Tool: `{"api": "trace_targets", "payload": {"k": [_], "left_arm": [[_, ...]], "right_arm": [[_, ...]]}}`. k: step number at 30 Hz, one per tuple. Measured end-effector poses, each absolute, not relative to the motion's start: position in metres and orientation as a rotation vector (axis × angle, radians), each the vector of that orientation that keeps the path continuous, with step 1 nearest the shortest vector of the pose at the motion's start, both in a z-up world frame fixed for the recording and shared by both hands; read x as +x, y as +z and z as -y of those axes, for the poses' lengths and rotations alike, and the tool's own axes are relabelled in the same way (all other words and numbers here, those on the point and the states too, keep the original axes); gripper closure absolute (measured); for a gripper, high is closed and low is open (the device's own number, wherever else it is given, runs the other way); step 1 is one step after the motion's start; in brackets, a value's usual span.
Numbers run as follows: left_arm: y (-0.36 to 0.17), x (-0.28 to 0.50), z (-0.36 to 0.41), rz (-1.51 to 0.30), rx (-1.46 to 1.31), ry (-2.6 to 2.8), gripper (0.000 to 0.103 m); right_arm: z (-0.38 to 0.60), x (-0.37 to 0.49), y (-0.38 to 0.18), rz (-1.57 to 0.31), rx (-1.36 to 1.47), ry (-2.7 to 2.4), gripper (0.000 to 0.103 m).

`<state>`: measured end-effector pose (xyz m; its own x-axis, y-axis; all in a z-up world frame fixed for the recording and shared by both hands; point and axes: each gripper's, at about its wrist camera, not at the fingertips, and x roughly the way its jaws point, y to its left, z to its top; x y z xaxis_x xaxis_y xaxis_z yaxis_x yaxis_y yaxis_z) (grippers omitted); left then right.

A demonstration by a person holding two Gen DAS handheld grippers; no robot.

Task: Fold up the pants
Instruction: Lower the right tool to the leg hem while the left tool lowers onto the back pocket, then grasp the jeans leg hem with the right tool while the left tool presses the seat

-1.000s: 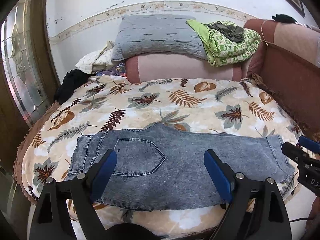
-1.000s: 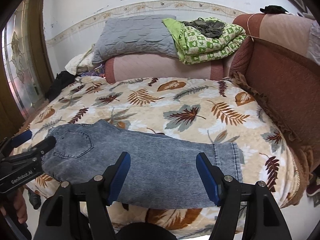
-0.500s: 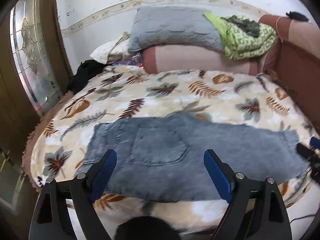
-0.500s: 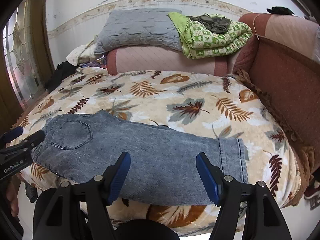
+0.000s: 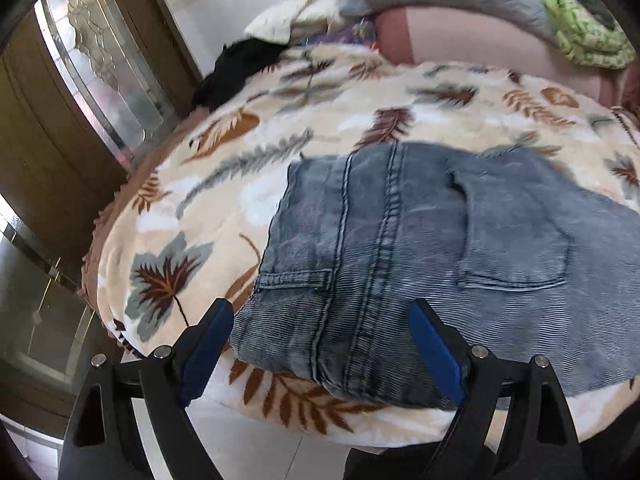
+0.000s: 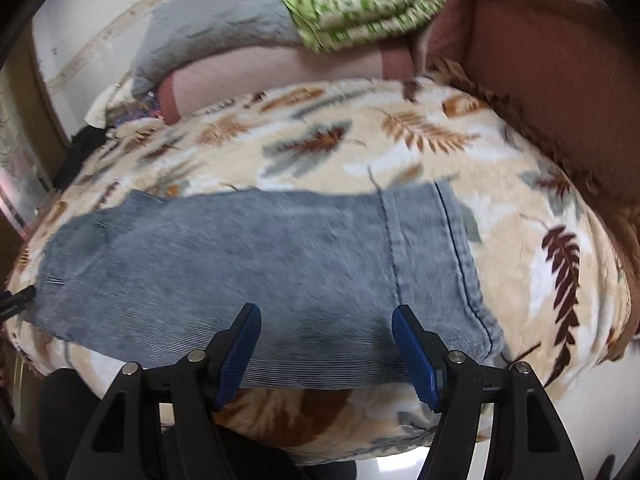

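Grey-blue denim pants (image 5: 420, 248) lie flat across the near edge of a bed, folded lengthwise, back pocket up. Their waistband end fills the left wrist view; the leg hem end (image 6: 432, 248) shows in the right wrist view. My left gripper (image 5: 320, 344) hovers open just above the waistband's near corner, its blue pads straddling the seam without touching. My right gripper (image 6: 326, 344) is open over the lower leg near the hem, with no fabric between its pads. The tip of the left gripper (image 6: 14, 300) shows at the far left edge of the right wrist view.
The bed wears a cream blanket with leaf print (image 5: 208, 216) (image 6: 360, 148). A grey pillow (image 6: 216, 36) and a green folded quilt (image 6: 368, 4) lie at the back. A brown padded side (image 6: 552, 80) rises at right. A wooden glazed door (image 5: 80, 92) stands left; black cloth (image 5: 236, 68) lies beside it.
Both grippers have dropped and tilted down toward the pants. The left one has swung leftward over the waistband; the right one has closed in on the hem end. Their jaws kept the same width.
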<state>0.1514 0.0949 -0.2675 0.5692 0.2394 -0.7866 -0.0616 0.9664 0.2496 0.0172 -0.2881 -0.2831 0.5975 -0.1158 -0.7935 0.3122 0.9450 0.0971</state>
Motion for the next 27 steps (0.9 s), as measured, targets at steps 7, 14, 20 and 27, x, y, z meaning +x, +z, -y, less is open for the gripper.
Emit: {"api": "trace_targets", "payload": {"k": [7,14,20,27], "left_arm": [[-0.289,0.163,-0.093,-0.976,0.279,0.18,0.012],[-0.294,0.172,-0.106,-1.037,0.242,0.162,0.004],[-0.268,0.164,-0.094,-1.002,0.268,0.173,0.005],[-0.222,0.138,-0.036,-0.882,0.282,0.0,0.005]], "right_arm": [[0.305,0.016,-0.308,-0.982,0.2,-0.286,0.032],[0.329,0.003,-0.306,-0.959,0.276,-0.241,0.032],[0.363,-0.027,-0.277,-0.867,0.353,-0.287,0.03],[0.408,-0.055,-0.271,-0.791,0.603,-0.211,0.03]]}}
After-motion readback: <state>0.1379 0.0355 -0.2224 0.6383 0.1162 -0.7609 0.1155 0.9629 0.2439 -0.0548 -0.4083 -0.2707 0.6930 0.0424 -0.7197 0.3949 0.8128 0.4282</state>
